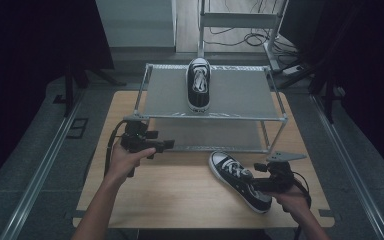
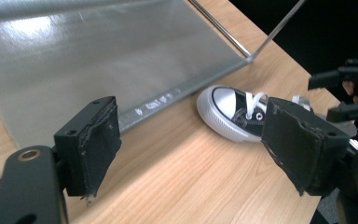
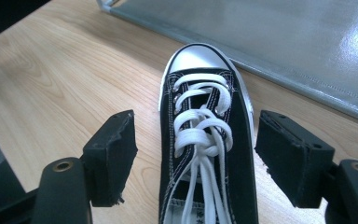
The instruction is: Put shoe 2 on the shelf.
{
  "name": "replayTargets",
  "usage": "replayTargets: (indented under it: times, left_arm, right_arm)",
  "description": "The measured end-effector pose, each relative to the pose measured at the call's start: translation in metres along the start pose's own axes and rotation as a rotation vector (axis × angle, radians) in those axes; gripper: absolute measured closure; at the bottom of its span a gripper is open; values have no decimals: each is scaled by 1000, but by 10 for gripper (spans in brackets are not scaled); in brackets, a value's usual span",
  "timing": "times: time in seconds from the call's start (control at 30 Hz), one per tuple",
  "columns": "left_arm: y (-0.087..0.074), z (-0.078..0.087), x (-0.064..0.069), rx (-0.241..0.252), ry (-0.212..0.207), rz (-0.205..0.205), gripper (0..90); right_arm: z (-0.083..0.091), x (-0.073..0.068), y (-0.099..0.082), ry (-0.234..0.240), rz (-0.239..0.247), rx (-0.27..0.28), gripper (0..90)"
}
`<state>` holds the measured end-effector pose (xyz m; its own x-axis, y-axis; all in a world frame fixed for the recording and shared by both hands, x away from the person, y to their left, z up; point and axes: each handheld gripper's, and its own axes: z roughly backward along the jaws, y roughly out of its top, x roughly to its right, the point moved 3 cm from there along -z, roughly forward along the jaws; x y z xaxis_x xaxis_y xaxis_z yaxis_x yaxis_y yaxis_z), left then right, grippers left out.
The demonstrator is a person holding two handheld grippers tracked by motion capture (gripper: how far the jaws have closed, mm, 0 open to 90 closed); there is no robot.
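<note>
Judging from how things lie, the work is putting a pair of sneakers on the rack [image 1: 145, 90], and it looks about half done: one shoe [image 1: 198, 84] already stands on the top shelf, far and centre, toe toward the far edge, while its mate, the second shoe [image 1: 240, 181], lies on the table [image 1: 170, 195] at the near right, just in front of the rack, toe pointing far-left. In the high view the right gripper [image 1: 258, 180] sits at that shoe's heel end. In the right gripper view the right gripper [image 3: 193, 154] straddles the second shoe [image 3: 205, 154] at the laces, its jaws spread wide with a clear gap between each pad and the shoe's sides, so nothing is gripped yet. The left gripper [image 1: 167, 145] hangs at the near left corner of the rack, level with the lower shelf. In the left gripper view the left gripper [image 2: 191, 144] has its jaws apart and empty, with bare wood between them and the second shoe [image 2: 233, 114] beyond, close to the lower shelf edge. What seems left: close the right jaws on the shoe, lift it, and set it on a shelf, most likely beside the first one, where there is room on either side. The lower shelf looks bare as far as it can be seen
</note>
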<state>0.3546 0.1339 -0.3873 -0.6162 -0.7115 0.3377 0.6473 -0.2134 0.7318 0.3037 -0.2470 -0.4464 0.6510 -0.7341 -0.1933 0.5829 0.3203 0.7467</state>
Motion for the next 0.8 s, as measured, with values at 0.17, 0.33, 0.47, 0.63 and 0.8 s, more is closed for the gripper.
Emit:
replayTargets:
  times: [0.17,0.33,0.47,0.63,0.8]
  left_arm:
    - [-15,-2,-1,-4,12,1,196]
    - [-34,-9,0,-10,1,16,197]
    - [-48,-17,-1,-22,-10,25,197]
    - [-60,-23,-6,-33,1,46,197]
    - [-67,-25,-9,-33,10,54,198]
  right_arm:
    - [-9,3,1,-8,6,-37,270]
    - [-17,5,3,-16,5,-88,239]
    - [-24,5,2,-27,6,-137,216]
    - [-32,4,0,-21,3,-201,176]
    - [-43,3,-2,-35,18,-281,141]
